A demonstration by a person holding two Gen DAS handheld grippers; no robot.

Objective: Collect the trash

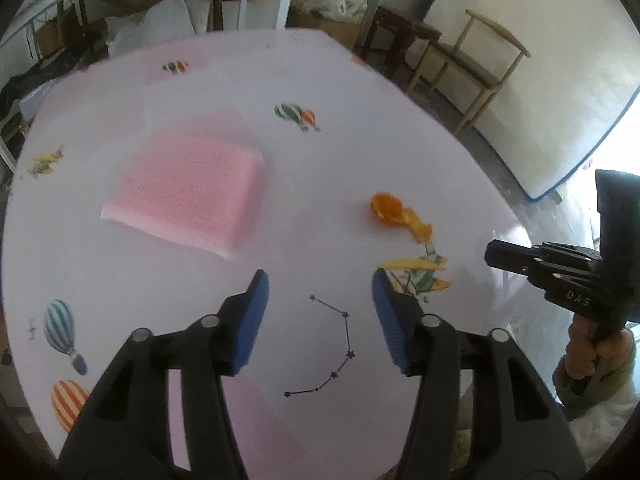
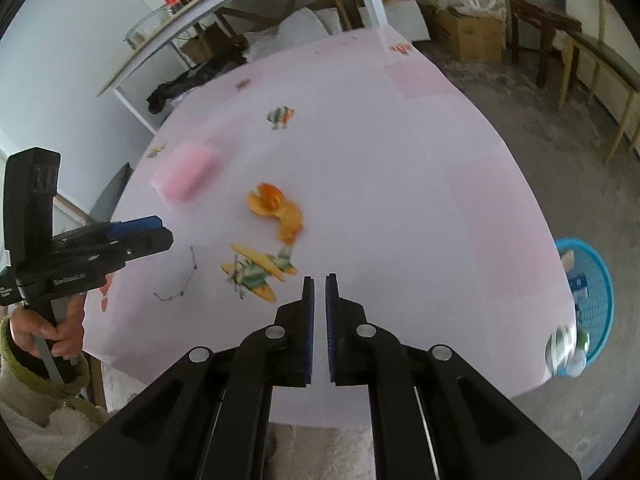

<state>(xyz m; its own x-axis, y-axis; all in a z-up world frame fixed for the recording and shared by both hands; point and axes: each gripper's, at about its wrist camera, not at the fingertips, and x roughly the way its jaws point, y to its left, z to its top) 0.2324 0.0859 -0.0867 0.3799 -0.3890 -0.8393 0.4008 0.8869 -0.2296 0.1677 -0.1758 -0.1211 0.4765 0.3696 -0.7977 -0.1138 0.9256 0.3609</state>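
Across both views spreads the surface (image 1: 360, 152), covered in a pale pink cloth printed with hot-air balloons, small planes and a line of stars. Beside its right edge, down on the floor, stands a blue mesh basket (image 2: 598, 300) with some items inside, and a blurred can-like thing (image 2: 564, 350) shows at the surface edge just in front of it. On the left part of the surface lies a folded pink foam sheet (image 1: 184, 192), well apart from the rest. The left hand-held gripper (image 1: 320, 280) hovers over the near side of the surface with its blue-padded jaws spread wide and nothing between them; the star print lies below the gap. The right hand-held gripper (image 2: 319, 280) hangs over the near right portion, its jaws drawn nearly together with only a narrow slit left, holding nothing. The orange peel (image 1: 400, 214), curled and in a couple of joined pieces, rests on the cloth near the middle, just beyond a printed plane (image 2: 256, 270), ahead and to the right of the left gripper and ahead and to the left of the right one, touching neither.
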